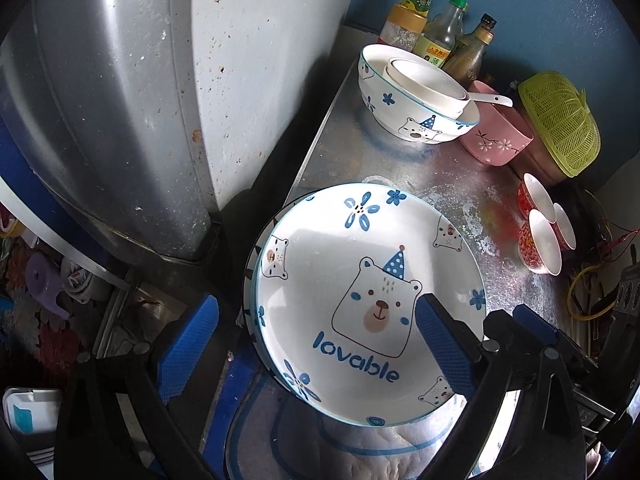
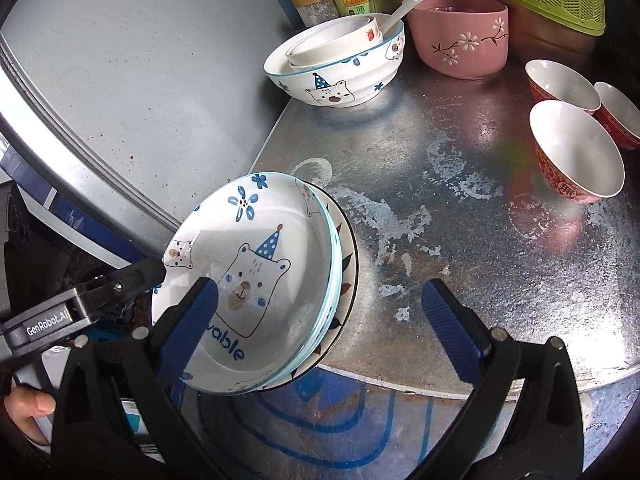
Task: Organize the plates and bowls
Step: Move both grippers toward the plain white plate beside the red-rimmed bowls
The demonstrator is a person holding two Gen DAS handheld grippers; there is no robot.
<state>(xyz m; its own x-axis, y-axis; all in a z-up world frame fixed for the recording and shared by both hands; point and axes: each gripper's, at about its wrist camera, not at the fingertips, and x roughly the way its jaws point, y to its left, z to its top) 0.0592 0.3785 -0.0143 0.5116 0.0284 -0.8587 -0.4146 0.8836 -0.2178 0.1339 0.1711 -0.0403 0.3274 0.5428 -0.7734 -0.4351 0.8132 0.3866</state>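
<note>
We see left gripper (image 1: 316, 344) jaws apart, straddling plate stack (image 1: 360, 304) near rim | right gripper (image 2: 320, 328) apart at 6 o'clock | bear-print stack overhangs counter (image 2: 460, 240) edge | bowls (image 2: 336, 64) at 12 o'clock.

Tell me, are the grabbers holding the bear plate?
No. Both the left gripper and right gripper are open, pinching nothing. The bear plate rests on other plates at the table edge.

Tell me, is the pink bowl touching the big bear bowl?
Apart. The right wrist view shows bare metal counter between the pink bowl and the bear bowl.
</note>
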